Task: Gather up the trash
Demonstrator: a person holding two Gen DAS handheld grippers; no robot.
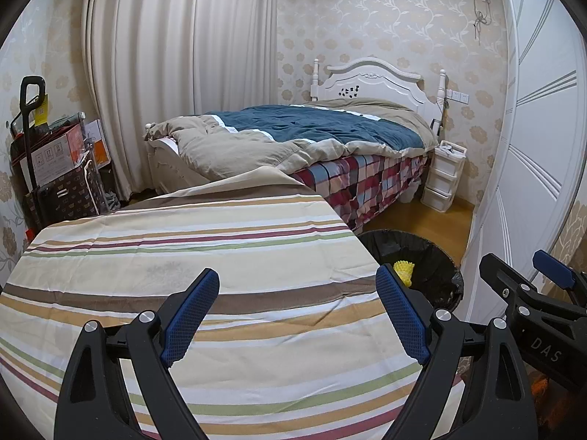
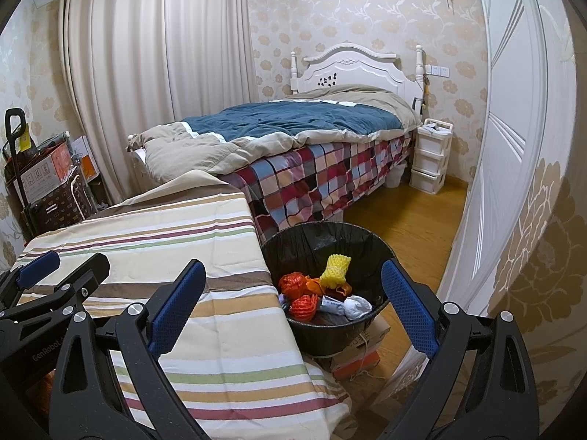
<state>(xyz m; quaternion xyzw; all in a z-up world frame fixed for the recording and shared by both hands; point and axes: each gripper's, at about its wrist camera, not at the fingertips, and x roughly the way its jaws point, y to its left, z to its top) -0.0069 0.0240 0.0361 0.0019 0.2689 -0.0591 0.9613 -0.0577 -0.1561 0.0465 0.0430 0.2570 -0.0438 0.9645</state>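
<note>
We hold both claws — left claw (image 1: 297, 315), right claw (image 2: 293, 308) — apart and empty; trash (image 2: 323, 293) lies binned just ahead — collection appears complete.

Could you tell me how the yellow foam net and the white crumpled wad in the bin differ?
The yellow foam net has a bumpy mesh texture, while the white crumpled wad looks smooth and creased. The yellow foam net sits toward the middle of the pile; the white crumpled wad lies nearer the right tongs. Both rest inside the black bin, and neither is held.
</note>
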